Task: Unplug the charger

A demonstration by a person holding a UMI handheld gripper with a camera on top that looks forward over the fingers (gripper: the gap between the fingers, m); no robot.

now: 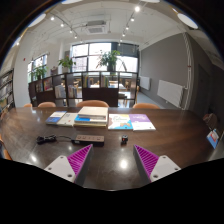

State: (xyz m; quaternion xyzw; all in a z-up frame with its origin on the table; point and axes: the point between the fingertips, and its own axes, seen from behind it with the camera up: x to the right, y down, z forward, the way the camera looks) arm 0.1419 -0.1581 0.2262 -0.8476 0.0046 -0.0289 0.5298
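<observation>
My gripper is open and empty above a dark wooden table. Its purple pads stand wide apart. A flat power strip lies on the table just ahead of the left finger. A small dark object, possibly the charger, sits ahead between the fingers, to the right of the strip. A black cable or small dark item lies further left. I cannot tell whether anything is plugged into the strip.
Books and papers lie in a row beyond the strip, with more to the right. Chairs stand at the table's far side. Windows with plants are behind. A blue item sits at the table's right end.
</observation>
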